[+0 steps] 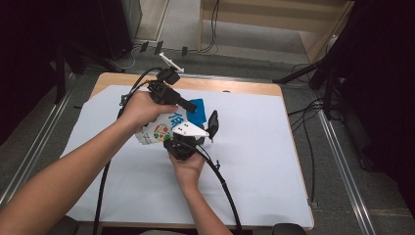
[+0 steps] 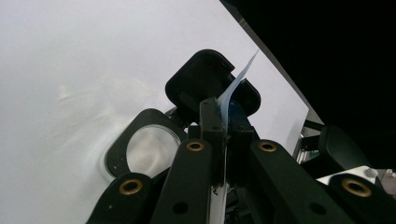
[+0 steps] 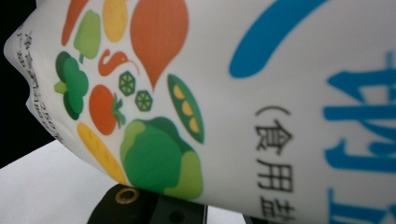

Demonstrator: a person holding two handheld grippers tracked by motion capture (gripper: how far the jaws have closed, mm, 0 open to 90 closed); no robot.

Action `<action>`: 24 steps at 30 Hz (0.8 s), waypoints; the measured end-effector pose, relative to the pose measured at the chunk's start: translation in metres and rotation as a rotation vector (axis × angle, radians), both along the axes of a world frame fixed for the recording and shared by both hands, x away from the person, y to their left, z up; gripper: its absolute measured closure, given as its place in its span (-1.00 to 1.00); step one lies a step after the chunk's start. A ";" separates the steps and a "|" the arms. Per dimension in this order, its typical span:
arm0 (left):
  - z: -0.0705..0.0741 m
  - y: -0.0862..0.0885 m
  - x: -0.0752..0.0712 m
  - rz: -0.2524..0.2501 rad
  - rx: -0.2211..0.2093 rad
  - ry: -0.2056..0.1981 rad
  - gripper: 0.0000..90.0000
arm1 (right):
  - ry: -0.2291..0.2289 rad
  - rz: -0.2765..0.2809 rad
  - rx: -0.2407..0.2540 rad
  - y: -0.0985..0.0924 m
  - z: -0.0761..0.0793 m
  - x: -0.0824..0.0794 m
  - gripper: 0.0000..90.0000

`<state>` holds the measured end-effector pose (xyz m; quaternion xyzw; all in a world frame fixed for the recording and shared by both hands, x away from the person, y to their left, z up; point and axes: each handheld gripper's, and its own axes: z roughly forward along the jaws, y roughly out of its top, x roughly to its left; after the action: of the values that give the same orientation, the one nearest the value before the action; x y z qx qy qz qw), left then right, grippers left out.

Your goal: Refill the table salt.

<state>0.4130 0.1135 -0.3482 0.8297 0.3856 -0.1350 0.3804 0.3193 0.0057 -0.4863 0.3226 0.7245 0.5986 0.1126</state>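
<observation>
Both hand-held grippers grasp one white plastic bag (image 1: 164, 128) printed with cartoon vegetables above the white-covered counter (image 1: 254, 147). Left hand-held gripper (image 2: 223, 122) is clenched on the bag's thin blue-and-white edge; right hand-held gripper (image 1: 195, 134) pinches its lower part. Blue characters and black "(食用" are readable.

White table sheet (image 1: 264, 161): right half of the high view bare, open for passage; lower left also bare apart from the left forearm (image 1: 58, 181) crossing it diagonally. Centre of frame crowded: printed bag (image 1: 161, 129), left gripper (image 1: 188, 108) and right gripper (image 1: 208, 128) bunched close together, no gap between them. Two black cables (image 1: 225, 188) trail toward the bottom edge. Right gripper view: bag (image 3: 233, 93) directly ahead, blocking.
</observation>
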 end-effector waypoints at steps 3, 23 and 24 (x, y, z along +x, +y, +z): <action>0.000 -0.002 -0.001 0.001 0.001 0.002 1.00 | -0.001 0.001 0.003 0.001 -0.001 0.000 1.00; -0.007 -0.009 0.008 0.036 0.025 0.042 1.00 | 0.013 -0.001 0.019 0.002 -0.002 0.002 1.00; -0.007 -0.009 0.008 0.035 0.028 0.043 1.00 | 0.013 -0.003 0.019 0.002 -0.002 0.002 1.00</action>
<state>0.4214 0.1042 -0.3549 0.8251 0.4099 -0.1409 0.3625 0.3210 0.0076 -0.4878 0.3286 0.7190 0.6033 0.1056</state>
